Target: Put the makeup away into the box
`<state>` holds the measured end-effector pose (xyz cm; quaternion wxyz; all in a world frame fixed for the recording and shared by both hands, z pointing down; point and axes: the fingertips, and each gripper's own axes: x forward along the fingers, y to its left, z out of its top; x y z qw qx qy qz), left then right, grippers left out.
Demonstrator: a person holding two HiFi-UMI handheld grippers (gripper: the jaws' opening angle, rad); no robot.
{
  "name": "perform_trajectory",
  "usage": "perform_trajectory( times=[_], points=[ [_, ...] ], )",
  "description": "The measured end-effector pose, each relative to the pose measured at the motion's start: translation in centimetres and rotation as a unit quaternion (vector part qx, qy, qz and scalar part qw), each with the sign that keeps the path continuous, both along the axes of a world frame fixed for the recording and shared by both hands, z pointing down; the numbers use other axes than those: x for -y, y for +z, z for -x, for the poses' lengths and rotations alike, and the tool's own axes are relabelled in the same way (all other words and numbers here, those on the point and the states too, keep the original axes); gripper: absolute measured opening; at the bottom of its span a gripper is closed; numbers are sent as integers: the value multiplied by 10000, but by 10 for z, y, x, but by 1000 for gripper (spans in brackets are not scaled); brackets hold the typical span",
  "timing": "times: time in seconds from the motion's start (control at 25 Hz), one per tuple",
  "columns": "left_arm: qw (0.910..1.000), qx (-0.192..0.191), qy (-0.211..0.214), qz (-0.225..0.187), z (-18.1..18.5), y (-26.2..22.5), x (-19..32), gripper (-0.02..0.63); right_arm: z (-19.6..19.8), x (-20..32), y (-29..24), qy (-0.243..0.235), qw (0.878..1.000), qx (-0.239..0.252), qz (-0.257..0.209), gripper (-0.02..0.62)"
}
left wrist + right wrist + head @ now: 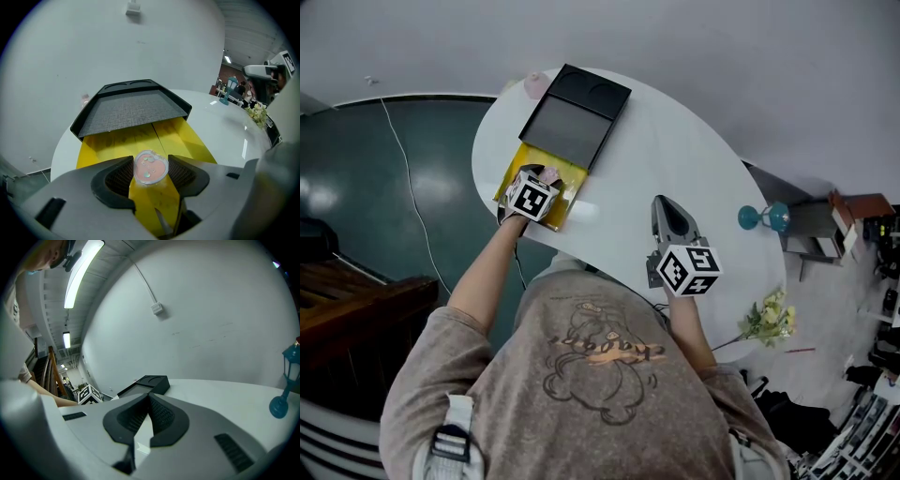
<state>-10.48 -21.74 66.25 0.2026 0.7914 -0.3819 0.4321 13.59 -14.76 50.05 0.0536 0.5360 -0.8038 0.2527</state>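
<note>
White table (694,169) | left tongs (151,162) gripped heart compact (150,168) over yellow box (187,140) — placing step | right tongs (149,401) were shut, empty | next needed: lower, release.

- White oval worktop (694,159), set close to a plain grey wall (750,56).
- Blue lantern-shaped ornament (764,217) near the worktop's right edge.
- Pale yellow flowers (769,319) lying at the worktop's near right edge.
- Thin white cable (143,282) running down the wall to a small white box (157,309).
- Lit ceiling strip light (82,270).
- Dark teal floor (356,169) left of the worktop.
</note>
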Motion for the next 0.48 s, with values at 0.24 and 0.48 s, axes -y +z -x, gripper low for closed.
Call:
perform_trajectory(
  times=[0.24,0.48],
  points=[
    [9998,81,133,78,-1,7,0,252,1,-2,1,7,10000,-12,32,3],
    [9993,272,211,-106,0,0,7,252,-1,-4,3,41,10000,-10,43,3]
  ],
)
